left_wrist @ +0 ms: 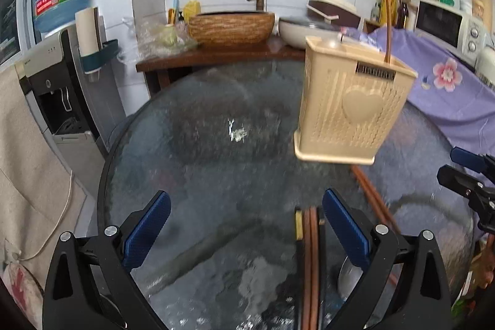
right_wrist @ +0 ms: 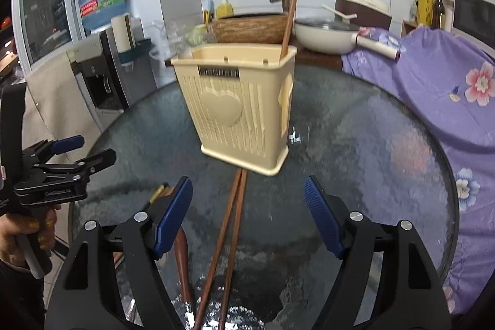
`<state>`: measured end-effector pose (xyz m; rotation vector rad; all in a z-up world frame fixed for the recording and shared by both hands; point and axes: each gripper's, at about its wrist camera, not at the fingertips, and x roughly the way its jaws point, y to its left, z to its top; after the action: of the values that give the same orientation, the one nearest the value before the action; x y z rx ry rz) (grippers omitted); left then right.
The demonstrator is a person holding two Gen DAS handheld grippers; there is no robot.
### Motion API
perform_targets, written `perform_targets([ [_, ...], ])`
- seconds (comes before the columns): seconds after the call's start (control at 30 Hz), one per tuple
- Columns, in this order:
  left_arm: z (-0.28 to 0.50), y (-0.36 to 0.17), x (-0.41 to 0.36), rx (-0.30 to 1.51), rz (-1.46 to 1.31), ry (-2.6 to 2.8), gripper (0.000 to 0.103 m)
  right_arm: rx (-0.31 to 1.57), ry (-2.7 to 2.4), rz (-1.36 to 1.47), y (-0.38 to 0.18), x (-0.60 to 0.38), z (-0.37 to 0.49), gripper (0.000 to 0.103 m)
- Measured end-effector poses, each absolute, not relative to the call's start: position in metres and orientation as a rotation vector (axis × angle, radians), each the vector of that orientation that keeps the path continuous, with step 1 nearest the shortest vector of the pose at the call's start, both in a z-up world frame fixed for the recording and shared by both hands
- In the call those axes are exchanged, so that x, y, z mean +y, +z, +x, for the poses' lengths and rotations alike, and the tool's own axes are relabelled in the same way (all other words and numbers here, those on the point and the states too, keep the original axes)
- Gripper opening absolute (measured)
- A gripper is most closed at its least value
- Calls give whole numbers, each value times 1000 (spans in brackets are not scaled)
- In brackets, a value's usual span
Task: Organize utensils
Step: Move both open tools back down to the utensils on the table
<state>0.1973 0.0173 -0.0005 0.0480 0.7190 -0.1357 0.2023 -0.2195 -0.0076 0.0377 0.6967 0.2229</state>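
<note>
1. Left wrist view: left gripper spread wide, blue pads far apart, nothing pressed between them.
2. Below that gap, a round dark glass table. Between the fingers, close to the right pad, a bundle of brown chopsticks lying flat, beside it a pale-tipped utensil; whether the pad touches them cannot be told.
3. Behind the right finger, a metal spoon bowl, partly hidden.
4. Farther back and right, a beige plastic utensil holder with a raised heart, upright on the table, one brown chopstick standing in it.
5. At the right edge, the other gripper, only partly seen.
6. Right wrist view: right gripper also open, somewhat less wide, blue pads clear of everything.
7. In its gap, a pair of brown chopsticks lying on the glass, far tips reaching the foot of the holder.
8. Under the left finger, a wooden-handled utensil, partly covered.
9. One chopstick leaning in the holder's right back corner.
10. At the left edge, a hand gripping the left gripper's handle, fingers apart.
</note>
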Motion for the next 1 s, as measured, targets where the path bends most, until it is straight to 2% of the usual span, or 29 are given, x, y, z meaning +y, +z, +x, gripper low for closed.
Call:
perform_targets([
  [0.2, 187, -21, 19, 776, 97, -164, 92, 788, 219, 19, -35, -211, 203, 74],
  [0.33, 183, -31, 19, 831, 84, -213, 74, 826, 233, 34, -46, -212, 200, 72],
  [0.4, 183, -35, 19, 850, 69, -229, 67, 843, 264, 38, -49, -209, 198, 65],
  [0.47, 182, -40, 21, 876, 46, -246, 57, 849, 302, 7, -51, -199, 193, 61],
  [0.57, 179, -45, 20, 901, 38, -262, 48, 860, 364, -45, -53, -183, 188, 54],
  [0.7, 176, -48, 15, 912, 49, -287, 41, 906, 424, -106, -59, -162, 185, 40],
  [1.0, 177, -51, 1, 931, 82, -331, 35, 966, 426, -161, -70, -149, 186, 33],
])
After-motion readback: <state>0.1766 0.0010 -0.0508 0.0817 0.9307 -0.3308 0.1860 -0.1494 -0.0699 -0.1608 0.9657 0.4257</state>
